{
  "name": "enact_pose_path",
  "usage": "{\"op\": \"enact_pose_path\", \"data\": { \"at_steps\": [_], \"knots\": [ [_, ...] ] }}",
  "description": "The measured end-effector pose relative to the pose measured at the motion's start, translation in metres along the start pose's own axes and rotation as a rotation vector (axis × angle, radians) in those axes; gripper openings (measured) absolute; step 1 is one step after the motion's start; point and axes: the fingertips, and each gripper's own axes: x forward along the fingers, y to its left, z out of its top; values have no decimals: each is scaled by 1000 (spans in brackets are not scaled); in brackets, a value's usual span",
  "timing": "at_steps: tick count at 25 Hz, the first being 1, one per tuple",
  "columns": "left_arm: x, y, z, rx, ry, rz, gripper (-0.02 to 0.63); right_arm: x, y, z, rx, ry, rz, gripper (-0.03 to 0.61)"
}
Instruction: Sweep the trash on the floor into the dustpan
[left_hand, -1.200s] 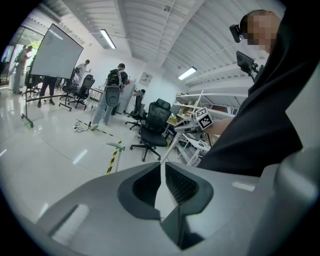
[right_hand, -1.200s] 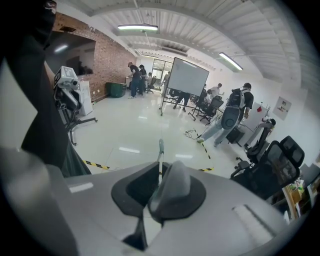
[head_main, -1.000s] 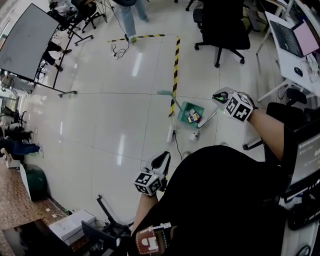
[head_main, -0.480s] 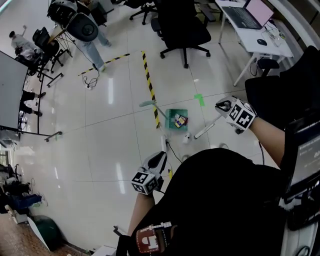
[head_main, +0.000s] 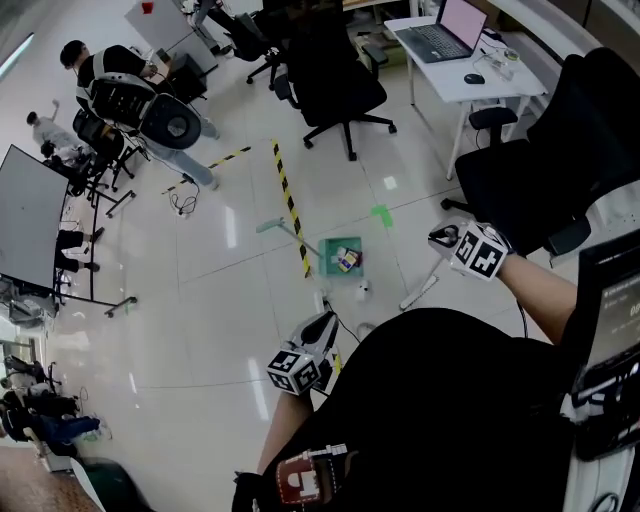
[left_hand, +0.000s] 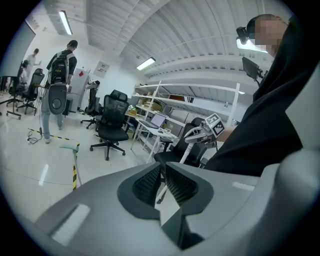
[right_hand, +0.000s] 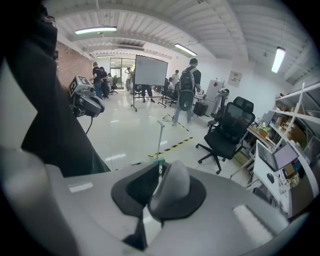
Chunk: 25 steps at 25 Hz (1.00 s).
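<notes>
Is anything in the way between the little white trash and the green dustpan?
Nothing that I can see. The white trash lies on the floor right beside the green dustpan, and only floor shows between them.

No legible writing anywhere in these views.
The left marker cube (head_main: 297, 369) and the right marker cube (head_main: 479, 250) carry only black-and-white square patterns, with no letters or numbers. A wall poster (right_hand: 234, 78) is too small to read, the laptop (head_main: 443, 25) screen shows a plain pink glow, and the striped floor tape (head_main: 288, 200) bears yellow and black bars alone.
</notes>
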Motion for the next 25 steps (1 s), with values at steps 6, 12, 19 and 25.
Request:
{"op": "enact_pose_path", "data": {
  "at_steps": [6, 12, 19, 25],
  "knots": [
    [21, -113, -21, -26, -51, 52, 31, -82, 26, -55, -10, -89, 5, 15],
    [15, -187, -32, -25, -54, 71, 31, -139, 54, -94, -25, -134, 16, 15],
    [4, -200, -30, 15, -52, 69, 31, -167, 77, -118, 19, -171, 5, 15],
    [-17, -190, -24, 36, -75, 28, 31, -175, 96, -121, 85, -173, -35, 15]
  ]
}}
